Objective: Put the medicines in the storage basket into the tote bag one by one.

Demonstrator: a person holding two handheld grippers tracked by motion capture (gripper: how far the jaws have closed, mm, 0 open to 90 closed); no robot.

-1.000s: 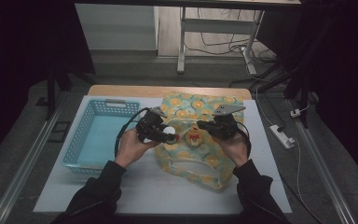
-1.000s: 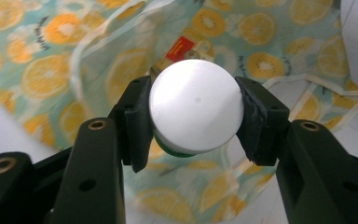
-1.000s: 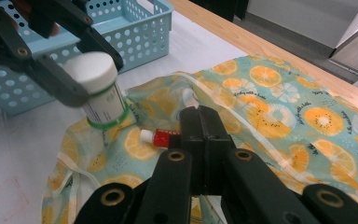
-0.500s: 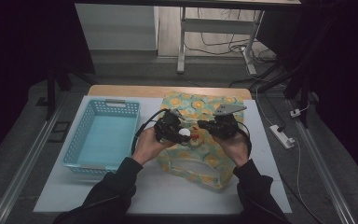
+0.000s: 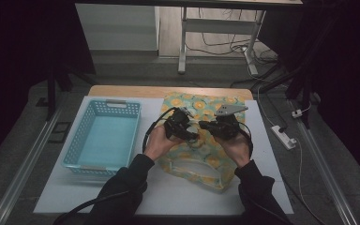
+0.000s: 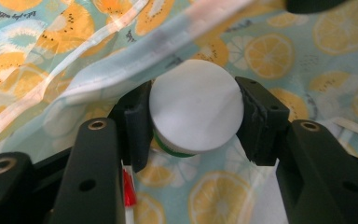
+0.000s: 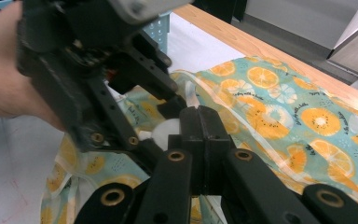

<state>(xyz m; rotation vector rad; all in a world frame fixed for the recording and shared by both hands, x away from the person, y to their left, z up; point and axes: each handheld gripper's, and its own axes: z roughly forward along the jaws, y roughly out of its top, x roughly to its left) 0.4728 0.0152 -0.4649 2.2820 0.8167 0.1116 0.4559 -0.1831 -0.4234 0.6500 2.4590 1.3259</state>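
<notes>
Pinching the bag point(image 5: 201, 154) rim with our right hand-held gripper point(image 5: 205, 125) keeps it open for the white jar point(image 6: 195, 112) our left hand-held gripper point(image 5: 193, 137) holds.

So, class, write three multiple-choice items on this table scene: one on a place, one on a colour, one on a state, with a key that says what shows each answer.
1. Where does the blue basket stand?
A. left of the fruit-print bag
B. on the bag
C. right of the bag

2. What colour is the round cap between the left gripper's jaws?
A. red
B. white
C. black

3. How do the right gripper's jaws stand?
A. wide open
B. closed around the basket
C. shut together

Key: A, the high view shows the basket left of the bag; B, the left gripper view shows a white disc; C, the right gripper view shows no gap between the jaws.
</notes>
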